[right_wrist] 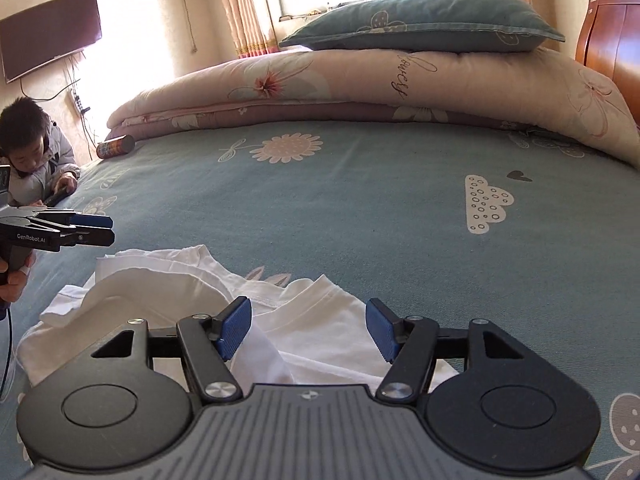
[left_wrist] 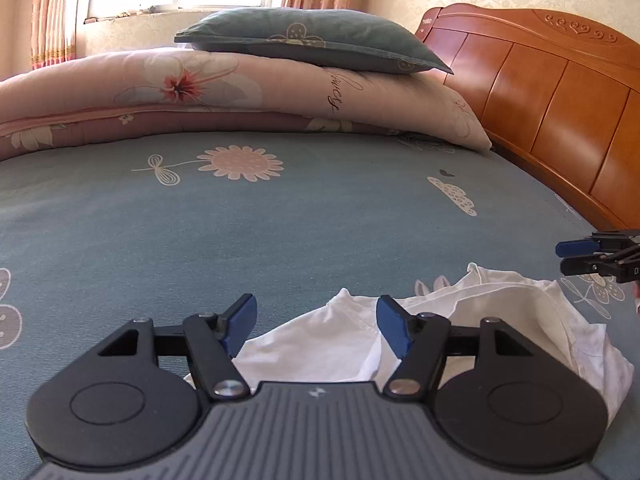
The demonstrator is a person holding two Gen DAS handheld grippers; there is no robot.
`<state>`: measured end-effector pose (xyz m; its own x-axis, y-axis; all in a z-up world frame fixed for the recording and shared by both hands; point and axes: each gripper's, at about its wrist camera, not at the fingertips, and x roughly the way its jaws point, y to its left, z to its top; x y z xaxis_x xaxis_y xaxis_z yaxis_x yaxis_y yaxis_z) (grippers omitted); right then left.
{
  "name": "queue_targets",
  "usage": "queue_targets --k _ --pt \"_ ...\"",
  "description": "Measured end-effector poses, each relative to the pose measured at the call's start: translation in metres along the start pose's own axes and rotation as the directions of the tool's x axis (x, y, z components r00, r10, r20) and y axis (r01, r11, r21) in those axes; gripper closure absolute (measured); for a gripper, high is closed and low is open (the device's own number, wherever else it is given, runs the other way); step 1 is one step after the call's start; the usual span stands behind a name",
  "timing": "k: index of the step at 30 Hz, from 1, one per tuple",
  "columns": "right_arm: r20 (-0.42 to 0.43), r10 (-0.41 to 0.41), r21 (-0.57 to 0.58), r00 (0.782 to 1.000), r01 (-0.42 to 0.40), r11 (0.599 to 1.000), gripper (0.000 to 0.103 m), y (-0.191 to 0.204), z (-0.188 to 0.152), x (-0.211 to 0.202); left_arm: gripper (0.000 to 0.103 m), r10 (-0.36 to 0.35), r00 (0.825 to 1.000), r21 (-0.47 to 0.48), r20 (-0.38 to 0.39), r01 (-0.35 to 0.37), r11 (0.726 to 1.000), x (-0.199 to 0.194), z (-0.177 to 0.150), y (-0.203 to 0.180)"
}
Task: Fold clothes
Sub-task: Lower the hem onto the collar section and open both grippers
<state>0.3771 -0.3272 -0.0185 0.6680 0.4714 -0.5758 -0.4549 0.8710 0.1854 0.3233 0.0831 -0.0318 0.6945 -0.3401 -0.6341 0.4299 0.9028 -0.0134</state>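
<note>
Left gripper (left_wrist: 316,330) jaws wide open, nothing held, hovering over the near edge of the crumpled white t-shirt (left_wrist: 500,308). Right gripper (right_wrist: 308,330) same: jaws spread wide, empty, cloth below and between the blue pads (right_wrist: 234,326). Shirt lies bunched on the teal flower-print bed sheet (left_wrist: 280,232), near edge of the bed. Beyond it, open sheet. Farther back a folded pink floral quilt (left_wrist: 200,84) with a teal pillow (left_wrist: 316,42) on top, wooden headboard (left_wrist: 552,92) to the right. A person (right_wrist: 36,160) is at the bed's far-left side.
</note>
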Motion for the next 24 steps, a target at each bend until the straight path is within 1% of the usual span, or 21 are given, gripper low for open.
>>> queue_targets --k 2,3,5,8,9,11,14,15,18,20,22,24 --pt "0.028 -0.005 -0.042 1.000 0.006 0.999 0.034 0.004 -0.005 -0.025 0.036 0.022 1.000 0.037 0.007 -0.022 0.999 -0.015 -0.008 -0.003" --pt "0.033 -0.012 -0.072 0.999 0.014 0.997 0.032 0.007 -0.010 -0.036 0.031 0.033 0.999 0.056 0.010 -0.033 0.998 -0.022 -0.012 -0.005" --pt "0.000 -0.049 -0.154 0.999 0.048 0.987 0.029 0.013 -0.029 -0.050 0.026 0.054 0.998 0.093 0.018 -0.056 0.994 -0.037 -0.020 -0.008" --pt "-0.063 -0.124 -0.287 0.990 0.101 0.953 0.028 0.024 -0.060 -0.066 0.026 0.086 0.996 0.148 0.031 -0.089 0.985 -0.059 -0.031 -0.012" --pt "-0.090 -0.157 -0.331 0.984 0.119 0.936 0.028 0.028 -0.072 -0.066 0.026 0.121 0.993 0.203 0.018 -0.122 0.972 -0.062 -0.042 -0.020" --pt "-0.133 -0.185 -0.377 0.974 0.123 0.918 0.028 0.033 -0.090 -0.066 0.026 0.149 0.989 0.274 -0.019 -0.138 0.952 -0.060 -0.056 -0.032" --pt "-0.166 -0.172 -0.396 0.971 0.094 0.913 0.028 0.042 -0.105 -0.061 0.026 0.145 0.988 0.343 -0.056 -0.117 0.932 -0.051 -0.069 -0.047" --pt "-0.168 -0.179 -0.416 0.969 0.095 0.904 0.028 0.045 -0.108 -0.058 0.026 0.166 0.985 0.374 -0.048 -0.136 0.918 -0.046 -0.071 -0.052" --pt "-0.139 -0.220 -0.479 0.966 0.129 0.868 0.028 0.056 -0.112 -0.047 0.026 0.232 0.973 0.451 -0.010 -0.203 0.869 -0.032 -0.071 -0.063" --pt "-0.110 -0.240 -0.511 0.964 0.153 0.846 0.028 0.063 -0.113 -0.040 0.026 0.251 0.968 0.455 0.013 -0.229 0.860 -0.024 -0.065 -0.063" --pt "-0.086 -0.236 -0.511 0.968 0.161 0.844 0.028 0.066 -0.107 -0.039 0.026 0.268 0.963 0.458 0.036 -0.255 0.852 -0.016 -0.058 -0.063" --pt "-0.063 -0.245 -0.498 0.968 0.182 0.848 0.028 0.063 -0.098 -0.034 0.026 0.286 0.957 0.429 0.058 -0.282 0.858 -0.009 -0.046 -0.056"
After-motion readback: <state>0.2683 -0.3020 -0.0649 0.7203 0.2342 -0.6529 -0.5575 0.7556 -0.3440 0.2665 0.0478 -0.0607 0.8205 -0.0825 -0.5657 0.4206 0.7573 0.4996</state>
